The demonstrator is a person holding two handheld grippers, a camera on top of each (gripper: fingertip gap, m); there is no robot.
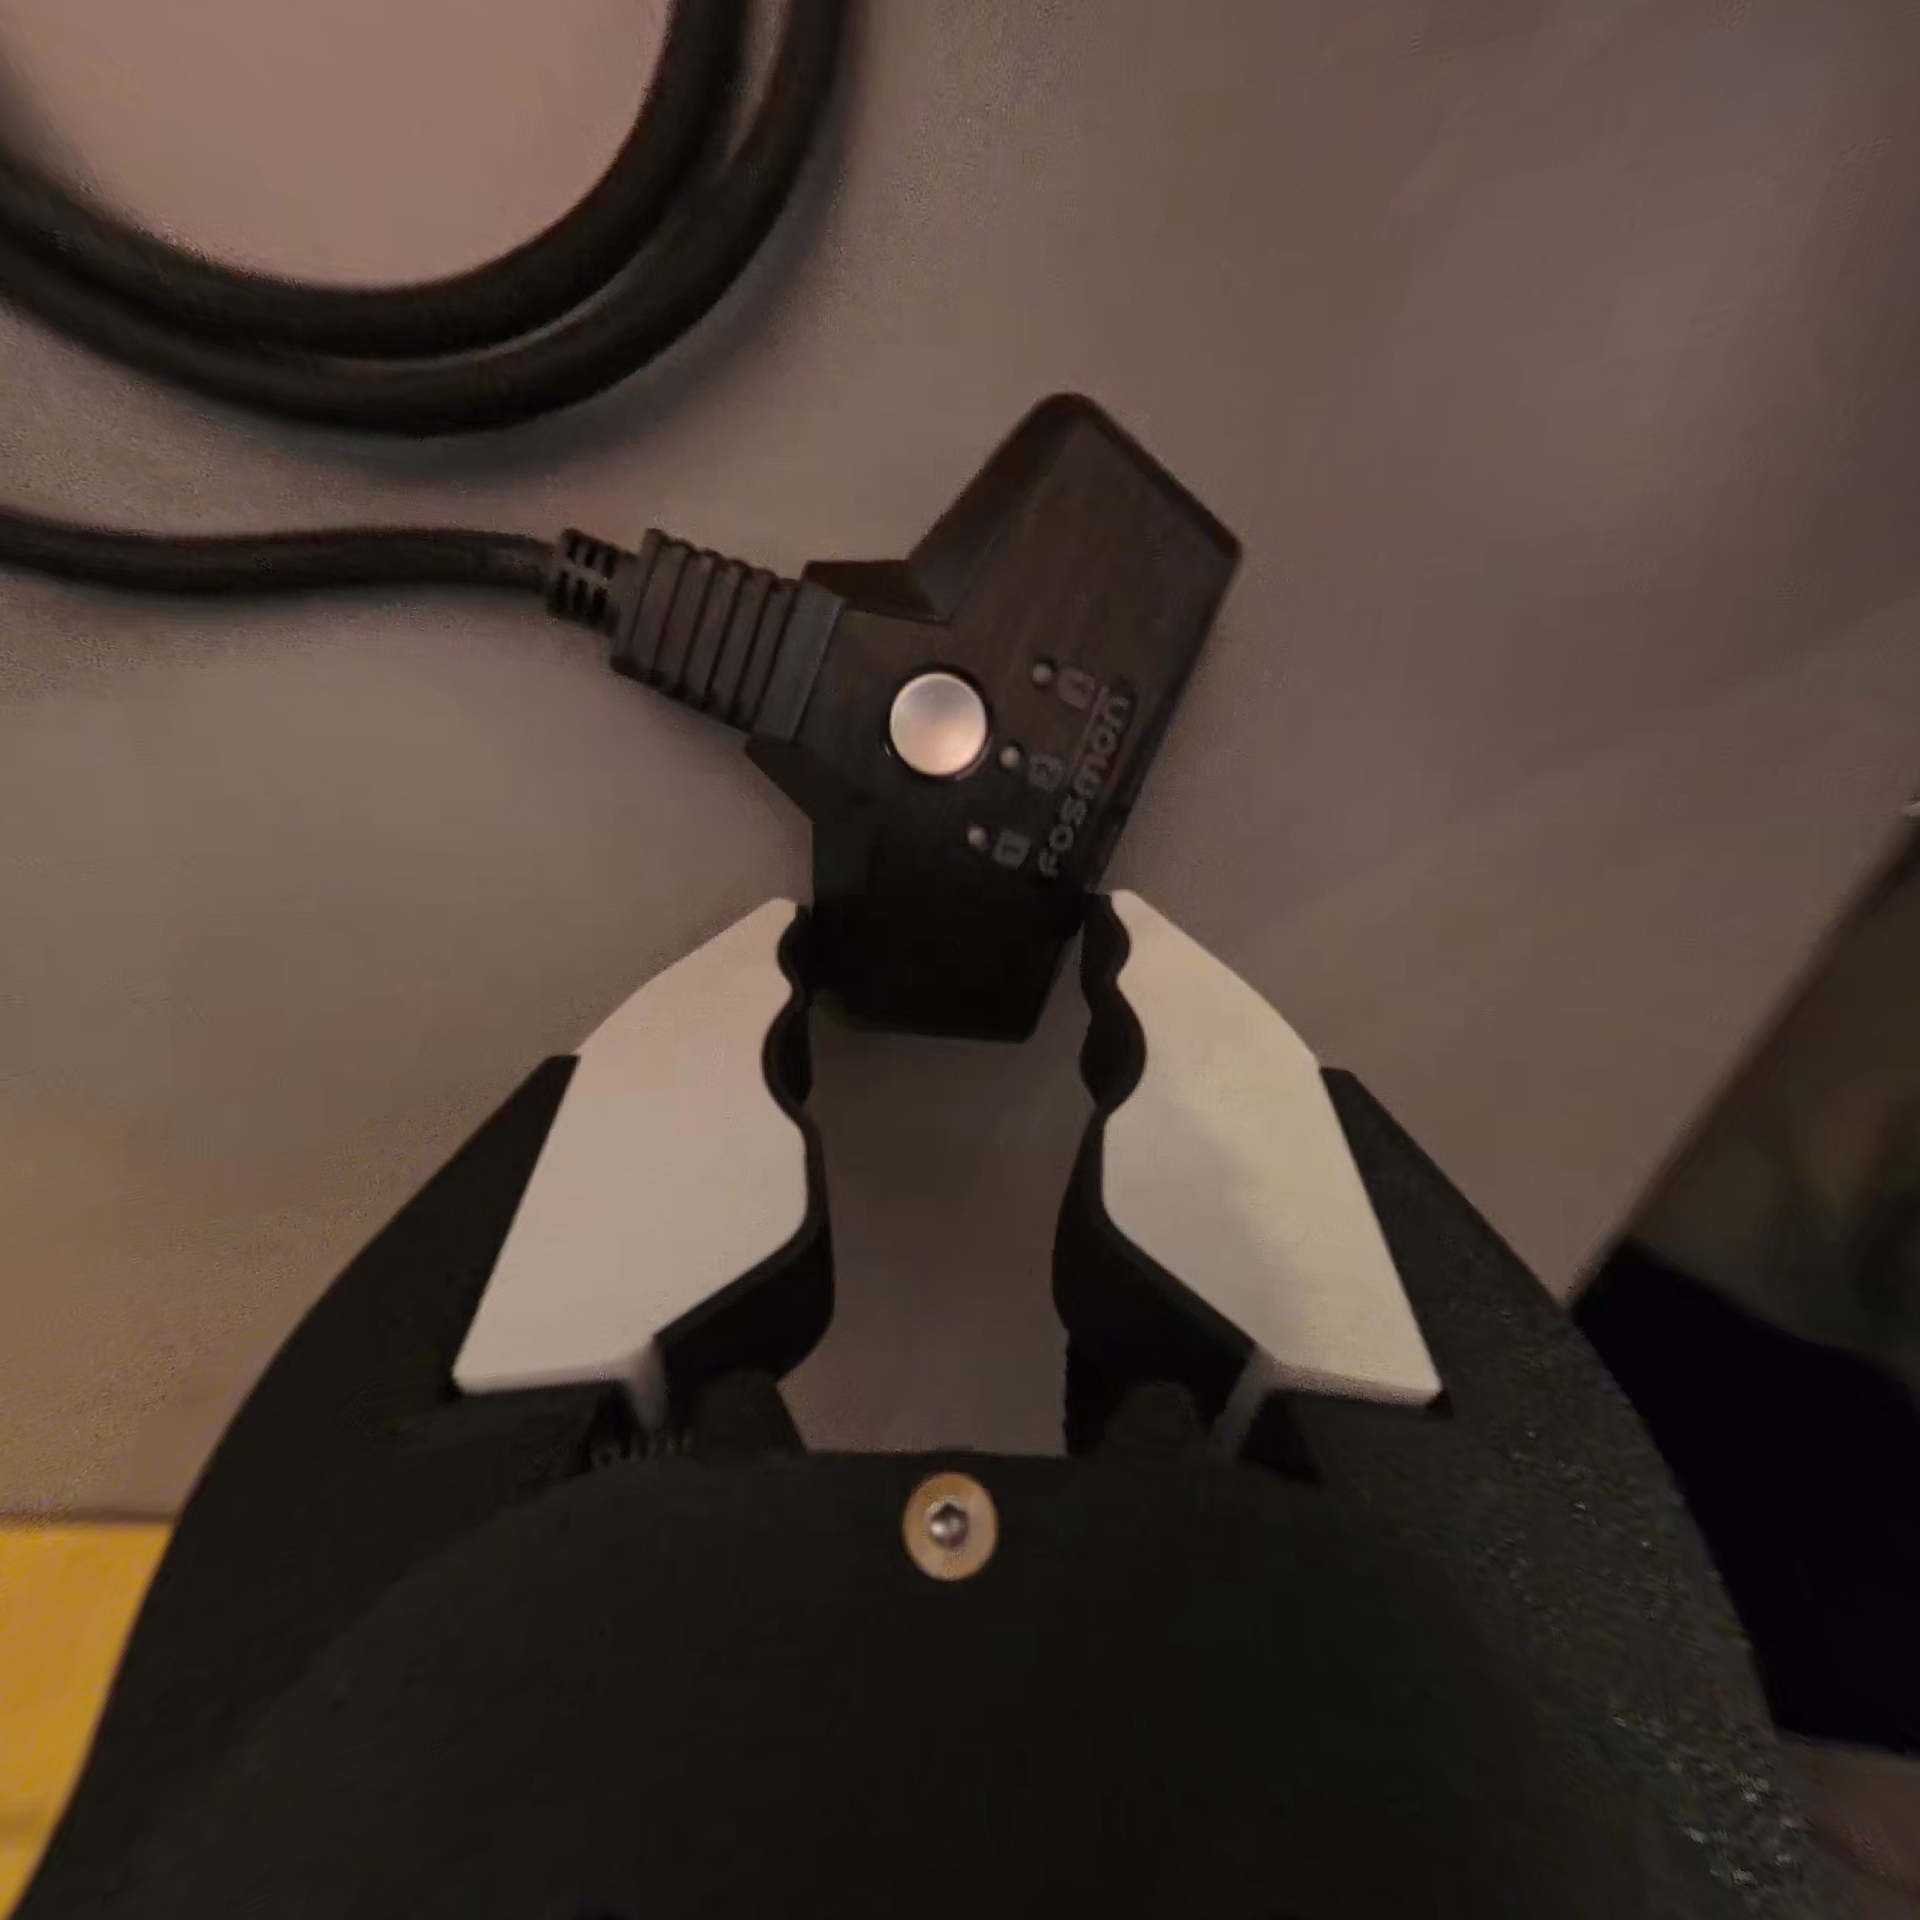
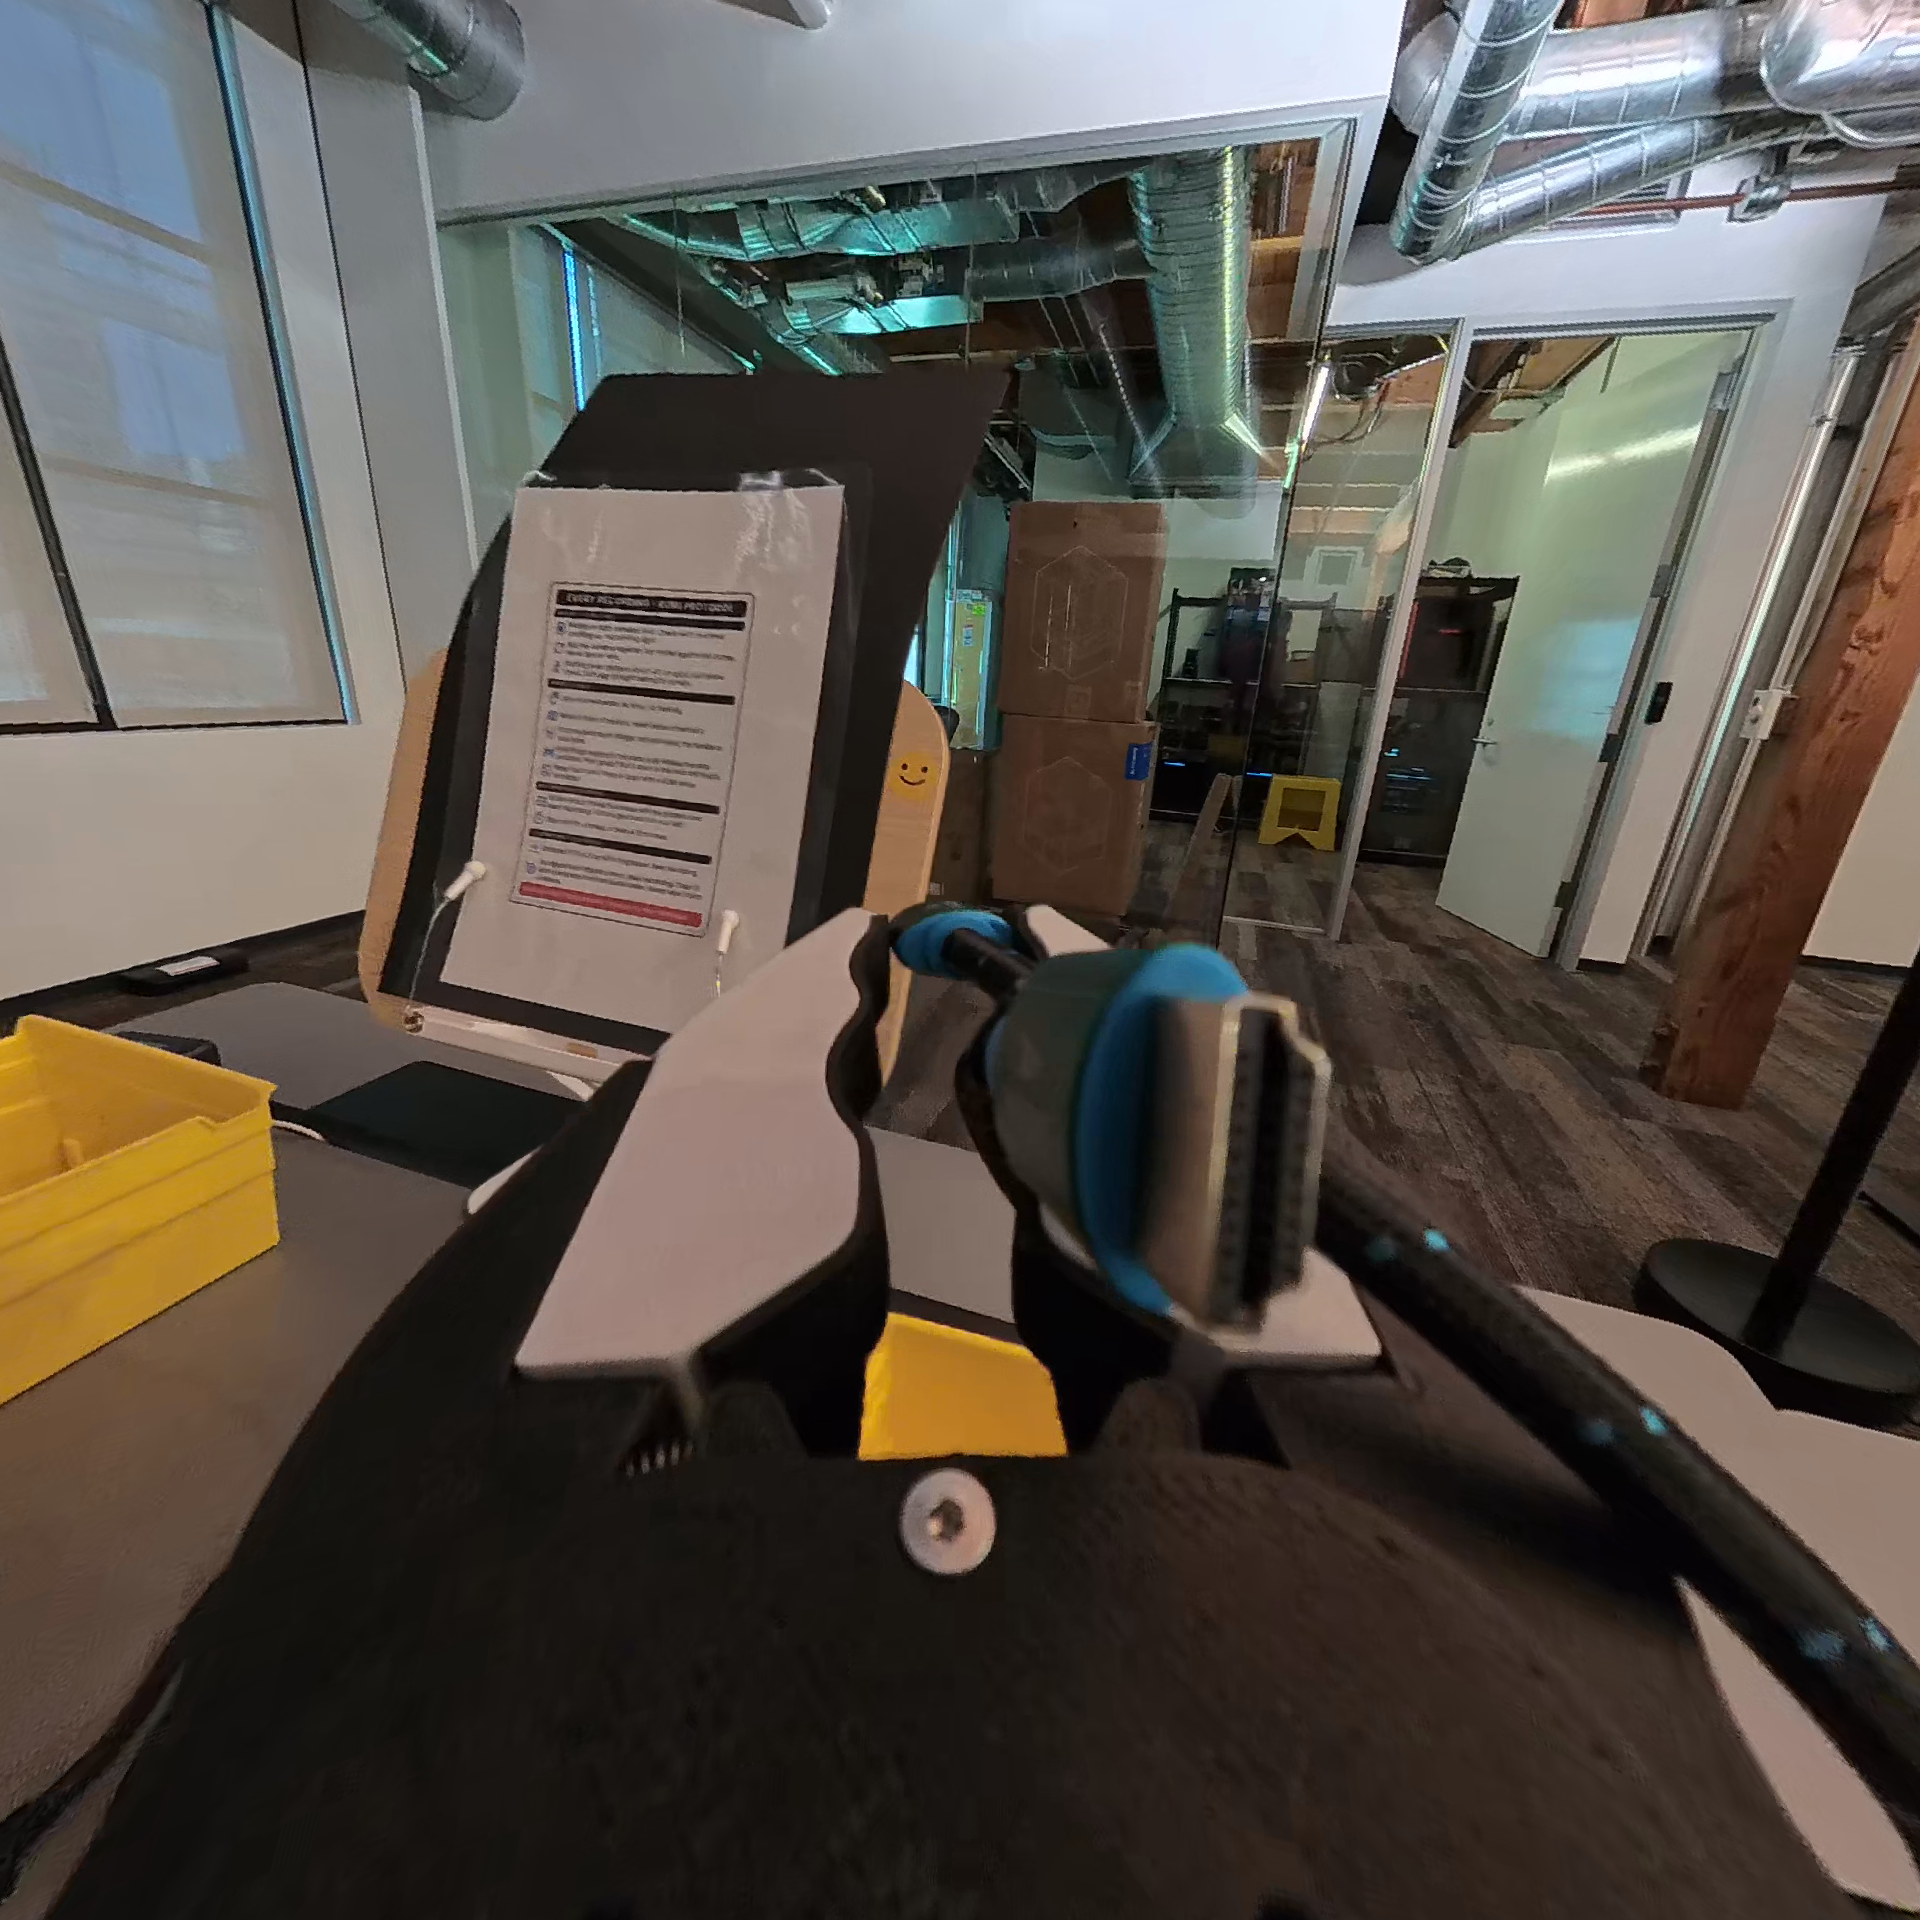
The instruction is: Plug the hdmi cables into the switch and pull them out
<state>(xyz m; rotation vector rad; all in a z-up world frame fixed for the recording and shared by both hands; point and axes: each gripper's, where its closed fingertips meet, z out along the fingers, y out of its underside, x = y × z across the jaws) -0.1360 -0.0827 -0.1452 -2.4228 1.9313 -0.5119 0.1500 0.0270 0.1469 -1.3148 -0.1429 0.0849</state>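
Observation:
In the left wrist view, the black HDMI switch (image 1: 997,727), with a round silver button, lies on the grey table (image 1: 1507,416). A black braided cable (image 1: 260,551) is plugged into its left port. My left gripper (image 1: 948,914) is closed on the near end of the switch, a fingertip against each side. In the right wrist view, my right gripper (image 2: 951,935) is raised above the table. It pinches a black-and-blue HDMI cable (image 2: 1507,1340) at its blue strain relief. The metal plug (image 2: 1236,1153) curls back toward the camera and hides most of the right finger.
A coil of black cable (image 1: 436,312) lies on the table beyond the switch. A dark object (image 1: 1766,1299) stands at the right. A yellow bin (image 2: 125,1174) sits at the left, a stand holding a printed sheet (image 2: 644,748) is behind, and a black pole base (image 2: 1766,1320) is at the right.

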